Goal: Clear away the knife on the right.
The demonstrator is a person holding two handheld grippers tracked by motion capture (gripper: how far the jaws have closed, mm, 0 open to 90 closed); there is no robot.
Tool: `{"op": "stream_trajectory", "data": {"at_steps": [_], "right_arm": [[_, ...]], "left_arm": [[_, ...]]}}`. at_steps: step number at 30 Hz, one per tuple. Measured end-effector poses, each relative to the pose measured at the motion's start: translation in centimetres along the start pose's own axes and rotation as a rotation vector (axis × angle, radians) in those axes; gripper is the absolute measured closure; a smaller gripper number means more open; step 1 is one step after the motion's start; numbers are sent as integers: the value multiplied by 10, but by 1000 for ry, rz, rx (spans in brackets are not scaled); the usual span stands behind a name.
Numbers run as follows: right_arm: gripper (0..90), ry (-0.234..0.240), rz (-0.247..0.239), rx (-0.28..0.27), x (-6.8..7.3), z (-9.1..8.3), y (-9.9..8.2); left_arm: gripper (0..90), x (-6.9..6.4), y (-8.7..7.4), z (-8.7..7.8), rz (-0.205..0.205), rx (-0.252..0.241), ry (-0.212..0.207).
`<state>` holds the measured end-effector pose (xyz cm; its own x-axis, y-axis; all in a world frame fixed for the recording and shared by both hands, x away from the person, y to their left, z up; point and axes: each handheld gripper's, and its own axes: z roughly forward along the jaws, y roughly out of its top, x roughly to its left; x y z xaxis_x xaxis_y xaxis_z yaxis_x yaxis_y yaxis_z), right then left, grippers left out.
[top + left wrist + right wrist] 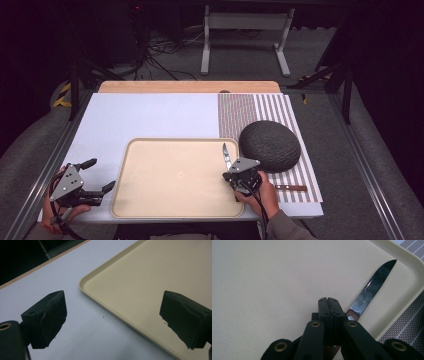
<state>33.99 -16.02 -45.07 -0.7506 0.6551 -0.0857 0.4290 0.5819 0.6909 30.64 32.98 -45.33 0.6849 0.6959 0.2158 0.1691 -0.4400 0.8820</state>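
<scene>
My right gripper [234, 176] pinches a knife [372, 288] by its wooden handle, pads pressed together on it; the blade points toward the tray's [150, 210] far right corner, just inside the right rim. My left gripper [100, 187] rests spread and empty at the table's [150, 110] near left corner, beside the tray. Risks, as I judge them: the hold sits low on a thin handle, so the knife could pivot in the pads if I swing it fast; the tip is near the rim and could catch it; a drop from height would bounce the blade out onto the striped mat [280, 107]. The right gripper view gives the serrated edge, the rivet and how the handle sits in the pads, which the high view blurs. The high view adds a dark round lid [270, 145] on the mat and a second knife handle [290, 188] lying beside my right hand. The left gripper view gives the tray's near left corner [83, 283] between the open pads.
</scene>
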Motion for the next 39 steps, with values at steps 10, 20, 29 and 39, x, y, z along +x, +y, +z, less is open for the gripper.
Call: {"op": "stream_trajectory", "data": {"at_steps": [10, 20, 29, 39], "right_arm": [[879, 7, -21, -38, -2, -4, -3], [872, -5, -44, -127, -5, -15, 0], [814, -21, -70, -212, -10, -23, 5], [750, -48, -79, -269, -17, -31, 11]], "left_arm": [[81, 0, 0, 2, 2, 10, 0], [83, 0, -1, 2, -3, 9, 1], [88, 1, -1, 2, -5, 13, 0], [93, 2, -1, 4, -7, 16, -8]]}}
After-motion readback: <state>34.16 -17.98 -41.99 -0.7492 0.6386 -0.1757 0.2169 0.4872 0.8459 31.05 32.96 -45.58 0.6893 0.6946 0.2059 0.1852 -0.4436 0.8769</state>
